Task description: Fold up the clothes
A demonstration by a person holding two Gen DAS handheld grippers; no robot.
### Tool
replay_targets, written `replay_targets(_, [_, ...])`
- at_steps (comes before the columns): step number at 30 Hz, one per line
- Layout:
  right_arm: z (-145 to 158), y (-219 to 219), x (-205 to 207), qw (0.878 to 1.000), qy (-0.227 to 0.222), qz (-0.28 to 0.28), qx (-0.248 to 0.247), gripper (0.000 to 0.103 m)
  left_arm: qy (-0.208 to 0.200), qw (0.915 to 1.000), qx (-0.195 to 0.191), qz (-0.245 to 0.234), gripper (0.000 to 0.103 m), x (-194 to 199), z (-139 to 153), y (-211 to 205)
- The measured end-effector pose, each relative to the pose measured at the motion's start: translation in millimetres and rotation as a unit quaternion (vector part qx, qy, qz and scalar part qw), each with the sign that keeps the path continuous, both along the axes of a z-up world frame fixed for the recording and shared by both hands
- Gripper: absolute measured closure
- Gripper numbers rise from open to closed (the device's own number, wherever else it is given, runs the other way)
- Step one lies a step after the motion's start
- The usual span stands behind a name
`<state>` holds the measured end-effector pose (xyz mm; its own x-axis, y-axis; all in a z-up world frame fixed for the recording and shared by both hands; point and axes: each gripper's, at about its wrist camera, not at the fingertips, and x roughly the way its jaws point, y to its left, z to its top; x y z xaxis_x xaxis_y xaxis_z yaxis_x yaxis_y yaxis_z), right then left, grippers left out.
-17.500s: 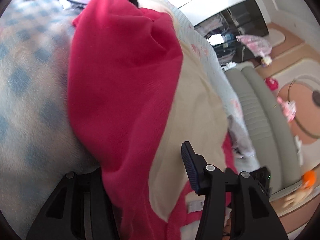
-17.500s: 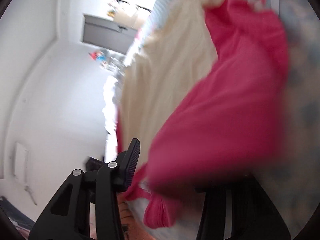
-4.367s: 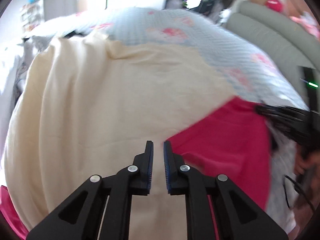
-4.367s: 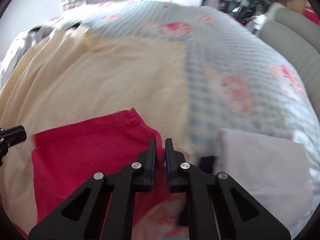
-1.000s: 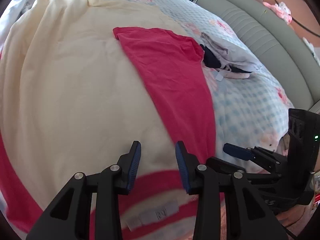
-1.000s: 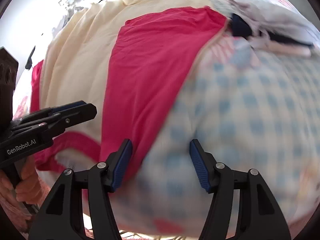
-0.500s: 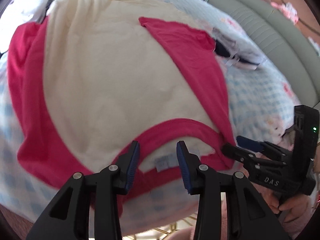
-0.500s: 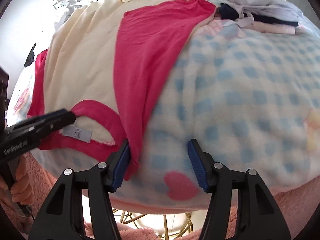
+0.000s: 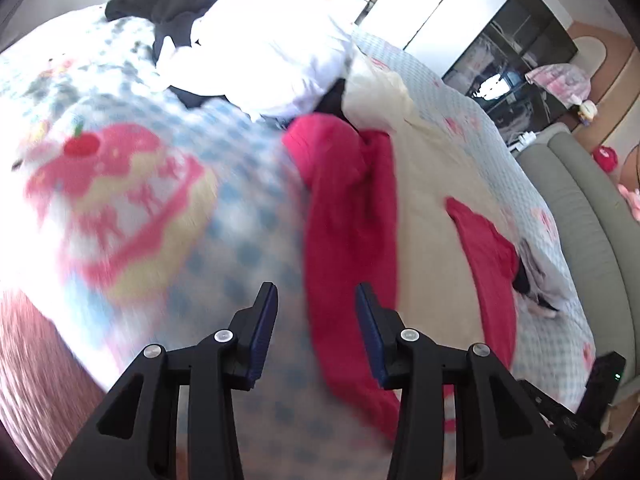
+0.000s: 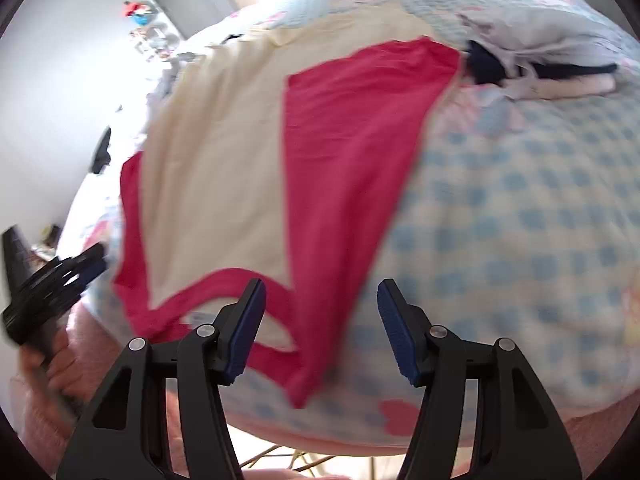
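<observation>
Two views differ: only the left shows the laundry heap (image 9: 260, 40), only the right the folded stack (image 10: 540, 60); left gripper (image 9: 316, 312), tilted down, jaws just widening over the spread shirt's (image 10: 224, 152) red sleeve (image 9: 348, 220); right gripper (image 10: 320, 316) gapes, empty, above its collar.

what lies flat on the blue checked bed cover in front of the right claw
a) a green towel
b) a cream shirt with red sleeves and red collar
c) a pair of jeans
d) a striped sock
b: the cream shirt with red sleeves and red collar is spread across the blue checked bed cover, neckline nearest the open right claw.
</observation>
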<state>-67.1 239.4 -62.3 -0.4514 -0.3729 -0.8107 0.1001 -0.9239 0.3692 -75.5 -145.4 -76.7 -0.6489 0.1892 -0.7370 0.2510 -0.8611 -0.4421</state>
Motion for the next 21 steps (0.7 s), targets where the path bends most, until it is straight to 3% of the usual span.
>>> replay_targets(3, [14, -24, -11, 1.0, 0.01, 0.011, -0.003, 0.043, 0.0, 0.9998, -0.001, -0.02, 0.06, -28, -7, -4])
replay_targets(5, [19, -44, -22, 0.999, 0.018, 0.039, 0.002, 0.042, -0.005, 0.9994, 0.013, -0.031, 0.05, -50, -16, -4])
replay_targets(7, [18, -65, -36, 0.998, 0.021, 0.06, 0.002, 0.041, -0.011, 0.9988, 0.029, -0.039, 0.05, -71, -25, -3])
replay_targets(9, [6, -87, -50, 0.998, -0.003, 0.063, -0.001, 0.041, -0.005, 0.998, 0.04, -0.049, 0.066, -83, -28, 0])
replay_targets(10, [-1, -95, -54, 0.998, -0.011, 0.065, -0.007, 0.041, -0.002, 0.9976, 0.043, -0.055, 0.101, -86, -28, 2])
replay_targets(11, [-9, -103, -59, 0.998, -0.019, 0.067, -0.013, 0.041, 0.001, 0.9976, 0.039, -0.057, 0.102, -88, -25, 3])
replay_targets(15, [-27, -124, -57, 0.996, -0.045, 0.079, 0.006, 0.041, 0.086, 0.9962, -0.009, -0.008, 0.102, -48, 32, -11])
replay_targets(18, [-21, -127, -53, 0.996, -0.034, 0.078, 0.018, 0.041, 0.142, 0.9887, 0.002, 0.049, 0.102, 0, 68, -41])
replay_targets(19, [-19, -125, -52, 0.997, -0.031, 0.07, 0.015, 0.041, 0.142, 0.9878, -0.002, 0.064, 0.102, 11, 69, -50])
replay_targets(21, [-22, -120, -52, 0.998, -0.028, 0.051, 0.015, 0.041, 0.104, 0.9911, -0.036, 0.075, 0.102, 13, 52, -58])
